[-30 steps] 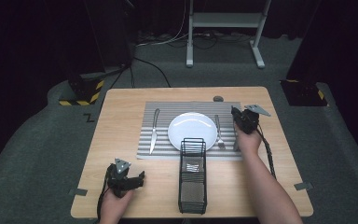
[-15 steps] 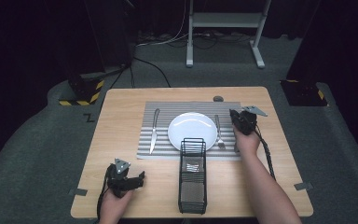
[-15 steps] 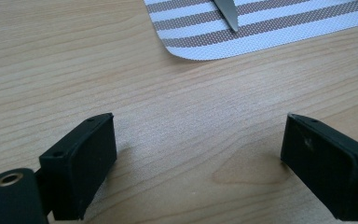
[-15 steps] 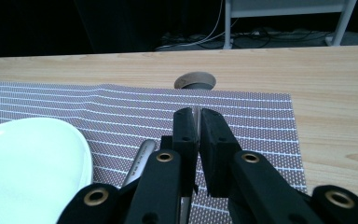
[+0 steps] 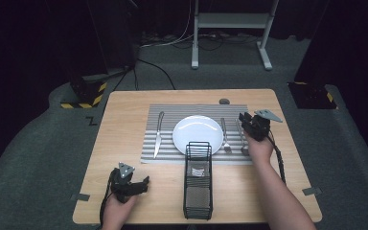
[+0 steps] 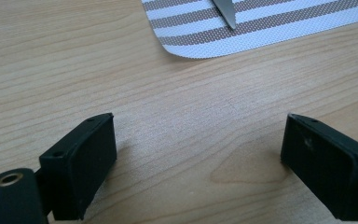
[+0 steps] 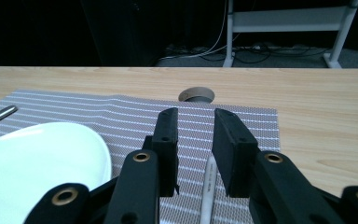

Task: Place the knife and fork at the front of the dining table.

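Right gripper view looks down on a spoon [image 7: 208, 189] lying flat on the striped mat [image 7: 242, 121] just right of the plate [image 7: 37, 163], its handle between the jaws of the right tool [image 7: 193, 140], which have just been opening and stand a little apart without pressing on it. Thin steel like this is likely light, stiff and slick — best pinched across the handle's narrow middle, with the pads low against the mat. Left tool [image 6: 198, 154] rests wide open over bare table [image 6: 51, 70], holding nothing.
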Motion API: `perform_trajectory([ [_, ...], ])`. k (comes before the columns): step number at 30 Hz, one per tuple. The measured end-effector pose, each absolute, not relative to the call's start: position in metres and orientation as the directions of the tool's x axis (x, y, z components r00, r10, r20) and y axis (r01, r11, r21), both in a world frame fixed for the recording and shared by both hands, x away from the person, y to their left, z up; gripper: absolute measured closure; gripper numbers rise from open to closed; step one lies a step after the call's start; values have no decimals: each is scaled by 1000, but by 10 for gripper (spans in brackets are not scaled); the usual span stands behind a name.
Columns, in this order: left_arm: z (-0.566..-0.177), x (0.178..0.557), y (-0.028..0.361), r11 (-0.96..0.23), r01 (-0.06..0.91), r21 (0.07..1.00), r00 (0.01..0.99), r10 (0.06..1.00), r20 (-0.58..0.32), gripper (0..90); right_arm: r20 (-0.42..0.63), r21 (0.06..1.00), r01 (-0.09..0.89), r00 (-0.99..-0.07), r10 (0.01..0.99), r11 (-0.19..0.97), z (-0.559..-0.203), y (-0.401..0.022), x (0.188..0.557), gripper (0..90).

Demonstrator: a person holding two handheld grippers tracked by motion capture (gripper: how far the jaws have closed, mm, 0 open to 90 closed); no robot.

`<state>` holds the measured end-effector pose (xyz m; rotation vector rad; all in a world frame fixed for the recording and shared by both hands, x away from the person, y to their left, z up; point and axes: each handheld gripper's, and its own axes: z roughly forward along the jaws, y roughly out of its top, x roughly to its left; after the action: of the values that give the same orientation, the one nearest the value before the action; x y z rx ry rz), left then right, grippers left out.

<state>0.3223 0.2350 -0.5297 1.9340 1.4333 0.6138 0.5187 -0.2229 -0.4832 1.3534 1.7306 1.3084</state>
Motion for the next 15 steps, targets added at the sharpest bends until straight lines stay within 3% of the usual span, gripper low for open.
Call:
perform_trajectory([
  [15, -530, 322, 235, -195, 655, 730, 295, 955, -10, 103, 60, 890, 449, -301, 952, 85, -494, -235, 430, 618],
])
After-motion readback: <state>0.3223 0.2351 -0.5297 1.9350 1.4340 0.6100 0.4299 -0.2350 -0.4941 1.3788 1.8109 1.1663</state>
